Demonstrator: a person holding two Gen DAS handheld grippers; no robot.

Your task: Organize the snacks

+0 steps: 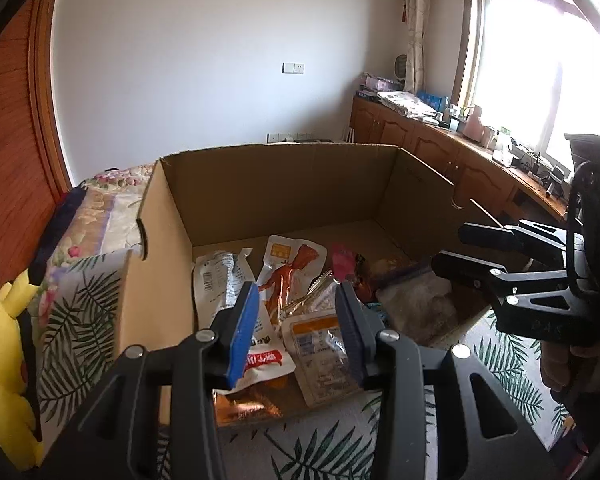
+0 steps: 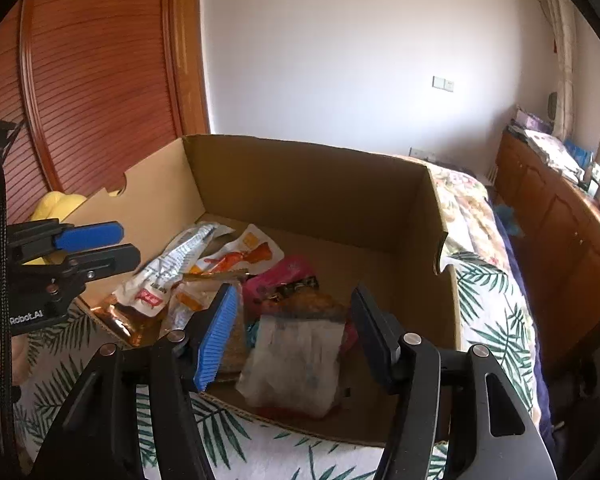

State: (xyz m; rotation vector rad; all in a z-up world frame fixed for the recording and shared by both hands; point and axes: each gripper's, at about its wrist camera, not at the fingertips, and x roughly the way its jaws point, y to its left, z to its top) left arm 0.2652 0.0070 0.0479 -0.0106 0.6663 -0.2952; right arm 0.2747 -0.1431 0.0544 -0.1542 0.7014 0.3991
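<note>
An open cardboard box (image 1: 276,184) (image 2: 308,184) stands on a bed and holds several snack packets. A white packet (image 1: 216,280) (image 2: 172,260) lies at the left, an orange-printed packet (image 1: 292,268) (image 2: 240,256) in the middle, a pink packet (image 1: 342,262) (image 2: 280,280) beside it. A clear bag (image 2: 296,360) (image 1: 416,308) lies at the near right. My left gripper (image 1: 296,328) (image 2: 112,248) is open and empty above the left packets. My right gripper (image 2: 292,332) (image 1: 460,252) is open and empty above the clear bag.
The bed has a leaf-print cover (image 1: 320,448) (image 2: 496,312). A yellow plush toy (image 1: 4,344) (image 2: 56,204) sits left of the box. A wooden wardrobe (image 2: 92,80) stands at the left. A low wooden cabinet (image 1: 440,152) with clutter runs under the window.
</note>
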